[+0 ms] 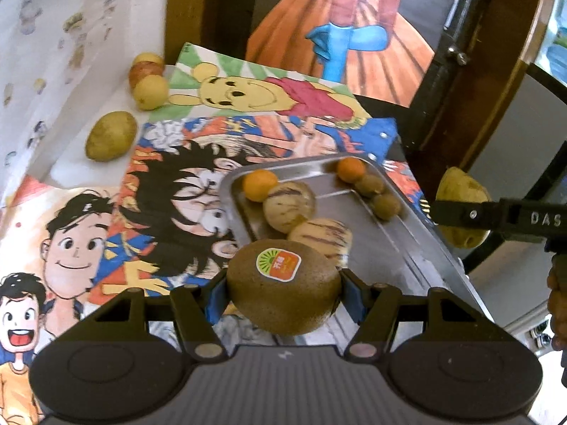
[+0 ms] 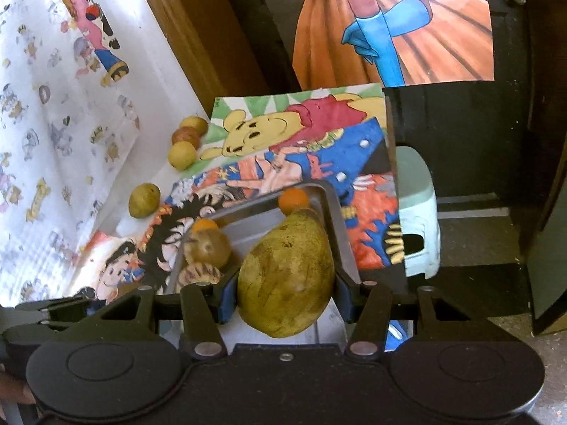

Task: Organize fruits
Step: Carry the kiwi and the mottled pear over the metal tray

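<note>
Steel tray (image 1: 418, 244) loaded with oranges (image 1: 259, 185), striped melons (image 1: 288, 206), small kiwis (image 1: 370, 185); kiwi (image 1: 283, 285) clamped in left gripper (image 1: 283, 294), potato (image 2: 287, 276) in right gripper (image 2: 285, 294)

Table: you work over a top covered with cartoon posters (image 2: 312, 163).
Left wall: white patterned paper (image 2: 53, 124).
Far: a brown wooden frame (image 2: 184, 24), a dark cabinet (image 2: 460, 134).
Right: a pale green stool (image 2: 418, 212).
</note>
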Action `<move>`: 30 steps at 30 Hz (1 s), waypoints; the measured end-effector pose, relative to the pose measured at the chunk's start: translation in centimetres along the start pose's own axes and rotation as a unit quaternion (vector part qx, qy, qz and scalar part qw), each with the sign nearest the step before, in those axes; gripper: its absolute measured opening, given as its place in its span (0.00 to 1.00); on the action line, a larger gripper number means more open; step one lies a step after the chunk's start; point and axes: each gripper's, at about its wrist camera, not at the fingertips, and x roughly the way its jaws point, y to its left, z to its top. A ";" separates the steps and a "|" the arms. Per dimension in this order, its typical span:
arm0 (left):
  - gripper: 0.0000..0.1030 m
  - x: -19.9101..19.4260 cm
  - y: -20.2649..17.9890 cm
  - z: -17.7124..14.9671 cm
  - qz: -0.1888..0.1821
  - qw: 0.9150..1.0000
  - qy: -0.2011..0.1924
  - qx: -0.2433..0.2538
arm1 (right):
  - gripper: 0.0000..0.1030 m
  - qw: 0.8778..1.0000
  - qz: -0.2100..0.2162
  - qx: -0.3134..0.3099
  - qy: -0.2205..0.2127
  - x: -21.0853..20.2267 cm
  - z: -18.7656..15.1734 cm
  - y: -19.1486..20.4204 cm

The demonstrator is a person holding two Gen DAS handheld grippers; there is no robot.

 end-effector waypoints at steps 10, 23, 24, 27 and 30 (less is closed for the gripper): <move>0.66 0.5 -2.5 -1.4 -0.011 1.000 0.018 0.008 | 0.54 1.000 0.001 -0.011 0.014 0.1 -0.5 -0.8; 0.66 1.8 -4.2 -2.0 0.013 1.000 0.020 -0.011 | 0.54 0.995 0.023 -0.091 0.041 2.6 0.5 -1.2; 0.66 2.0 -4.3 -2.0 0.015 1.000 0.021 -0.013 | 0.54 0.994 0.026 -0.096 0.043 2.8 0.7 -1.2; 0.66 2.3 -4.5 -2.0 0.020 0.999 0.022 -0.013 | 0.54 0.992 0.031 -0.114 0.047 3.4 1.1 -1.2; 0.66 2.5 -4.7 -2.1 0.025 0.999 0.023 -0.013 | 0.54 0.987 0.034 -0.145 0.051 4.0 1.4 -0.8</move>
